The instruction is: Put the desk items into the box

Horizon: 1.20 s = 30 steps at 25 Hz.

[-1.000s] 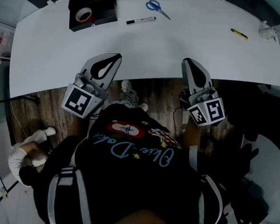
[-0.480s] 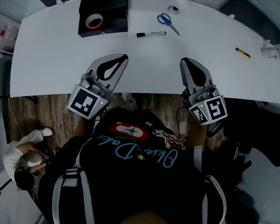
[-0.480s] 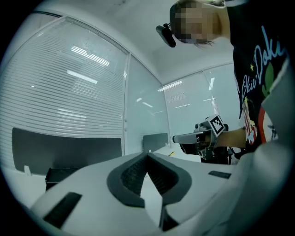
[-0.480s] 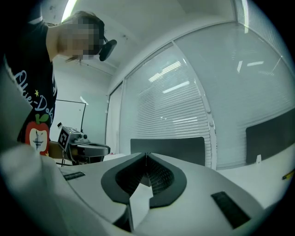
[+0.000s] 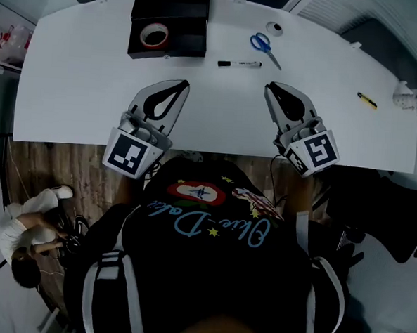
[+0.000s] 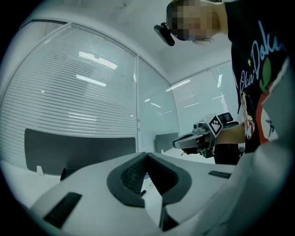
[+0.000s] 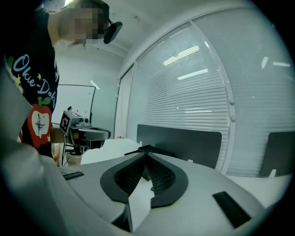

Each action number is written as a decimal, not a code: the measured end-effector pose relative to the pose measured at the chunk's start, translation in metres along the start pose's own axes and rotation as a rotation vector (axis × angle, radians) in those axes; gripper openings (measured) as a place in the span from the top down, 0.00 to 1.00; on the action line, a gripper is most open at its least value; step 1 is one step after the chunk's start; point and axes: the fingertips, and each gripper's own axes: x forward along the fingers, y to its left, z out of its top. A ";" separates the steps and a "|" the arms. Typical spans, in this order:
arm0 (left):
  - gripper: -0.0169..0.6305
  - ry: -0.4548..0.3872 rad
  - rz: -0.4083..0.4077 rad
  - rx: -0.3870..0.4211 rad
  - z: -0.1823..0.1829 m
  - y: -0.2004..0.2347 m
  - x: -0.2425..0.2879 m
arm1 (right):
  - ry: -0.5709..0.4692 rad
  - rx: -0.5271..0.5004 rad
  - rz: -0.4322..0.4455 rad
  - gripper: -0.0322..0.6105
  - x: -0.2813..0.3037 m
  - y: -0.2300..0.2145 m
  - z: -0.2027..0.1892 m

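Calls for the right hand-held gripper (image 5: 270, 87), empty, jaws just parting, nearer than the pressed-together left hand-held gripper (image 5: 184, 85) to the marker (image 5: 239, 63) lying crosswise ahead.

Items on the one table (image 5: 80, 84): one black box (image 5: 168, 12) at 11 o'clock, holding one tape roll (image 5: 155, 34); toward 12 to 1 o'clock, one marker (image 5: 239, 63), one pair of scissors (image 5: 265, 47), one small ring (image 5: 275, 28); at 2 o'clock, one yellow pen (image 5: 367, 101), one white object (image 5: 404, 95).
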 end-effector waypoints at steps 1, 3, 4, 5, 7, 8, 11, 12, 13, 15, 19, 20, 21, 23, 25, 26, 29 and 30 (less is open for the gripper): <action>0.97 0.001 0.007 -0.004 -0.002 0.005 0.000 | 0.001 0.011 0.011 0.90 0.006 -0.001 0.001; 0.97 0.002 0.019 -0.011 -0.007 0.014 0.002 | 0.004 0.024 0.033 0.89 0.018 -0.004 0.003; 0.97 0.001 0.023 -0.016 -0.009 0.019 0.003 | 0.016 0.020 0.043 0.89 0.024 -0.005 0.003; 0.97 0.001 0.026 -0.022 -0.011 0.023 0.004 | 0.031 0.012 0.051 0.88 0.031 -0.006 0.001; 0.97 0.003 0.025 -0.026 -0.014 0.030 0.008 | 0.059 -0.007 0.062 0.87 0.041 -0.009 -0.002; 0.97 0.004 0.022 -0.024 -0.015 0.033 0.009 | 0.071 -0.015 0.065 0.87 0.045 -0.010 -0.003; 0.97 -0.005 0.011 -0.024 -0.016 0.041 0.014 | 0.114 -0.053 0.078 0.86 0.056 -0.014 -0.010; 0.97 -0.010 0.007 -0.025 -0.016 0.043 0.014 | 0.130 -0.075 0.086 0.85 0.060 -0.014 -0.013; 0.97 -0.012 0.004 -0.026 -0.016 0.045 0.014 | 0.148 -0.100 0.095 0.85 0.063 -0.015 -0.017; 0.97 -0.007 0.002 -0.030 -0.018 0.050 0.013 | 0.200 -0.144 0.111 0.85 0.068 -0.015 -0.027; 0.97 -0.003 0.006 -0.044 -0.023 0.057 0.014 | 0.302 -0.200 0.141 0.84 0.077 -0.016 -0.046; 0.97 -0.002 0.005 -0.048 -0.024 0.057 0.014 | 0.318 -0.210 0.147 0.84 0.079 -0.016 -0.049; 0.97 0.000 0.004 -0.052 -0.025 0.057 0.015 | 0.333 -0.221 0.155 0.84 0.081 -0.016 -0.052; 0.97 0.003 0.010 -0.057 -0.027 0.059 0.016 | 0.361 -0.240 0.178 0.84 0.085 -0.016 -0.058; 0.97 0.006 0.023 -0.059 -0.028 0.062 0.018 | 0.391 -0.249 0.207 0.84 0.089 -0.017 -0.067; 0.97 0.007 0.031 -0.060 -0.029 0.064 0.019 | 0.409 -0.254 0.220 0.84 0.092 -0.019 -0.072; 0.97 0.004 0.056 -0.068 -0.028 0.071 0.021 | 0.473 -0.299 0.261 0.84 0.100 -0.025 -0.087; 0.97 0.005 0.063 -0.070 -0.029 0.074 0.022 | 0.496 -0.318 0.278 0.84 0.104 -0.026 -0.092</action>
